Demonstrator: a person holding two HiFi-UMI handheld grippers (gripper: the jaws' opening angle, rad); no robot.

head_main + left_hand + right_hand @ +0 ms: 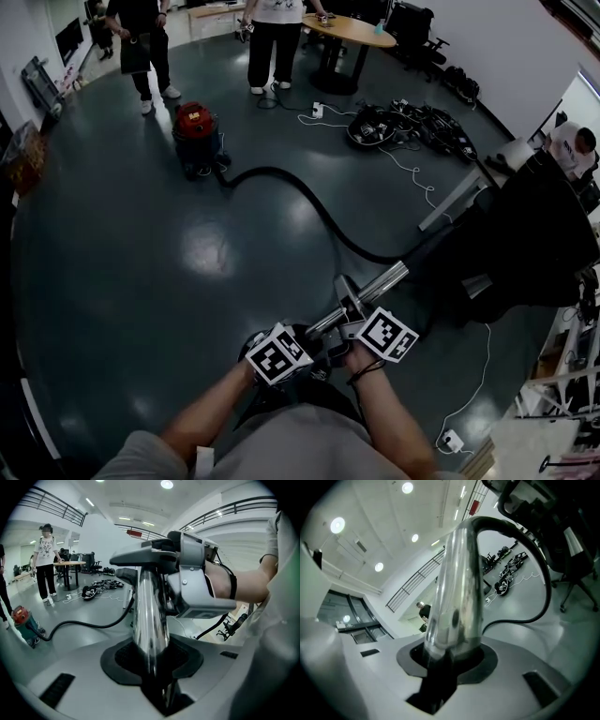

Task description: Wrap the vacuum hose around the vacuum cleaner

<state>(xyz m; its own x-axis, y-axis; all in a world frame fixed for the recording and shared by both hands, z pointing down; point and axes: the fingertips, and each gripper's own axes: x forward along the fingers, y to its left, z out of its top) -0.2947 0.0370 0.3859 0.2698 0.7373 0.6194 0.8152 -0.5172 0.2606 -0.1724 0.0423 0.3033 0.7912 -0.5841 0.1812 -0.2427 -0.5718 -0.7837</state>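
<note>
A red and dark vacuum cleaner [197, 131] stands on the floor far ahead to the left. Its black hose [300, 192] snakes across the floor and rises to a chrome wand [380, 283] in front of me. My left gripper [319, 336] is shut on the lower part of the wand [150, 616], which fills its jaws [152, 667]. My right gripper [354, 314] is shut on the same wand [457, 597] a little higher up, its body [192, 583] showing in the left gripper view. The hose [534, 616] curves off the wand's top.
Two people [141, 37] [272, 37] stand at the back near a round table [347, 33]. A heap of dark gear and cables [403, 127] lies beyond the hose. Dark furniture [544, 234] crowds the right side. A white cord [473, 394] runs along the floor at lower right.
</note>
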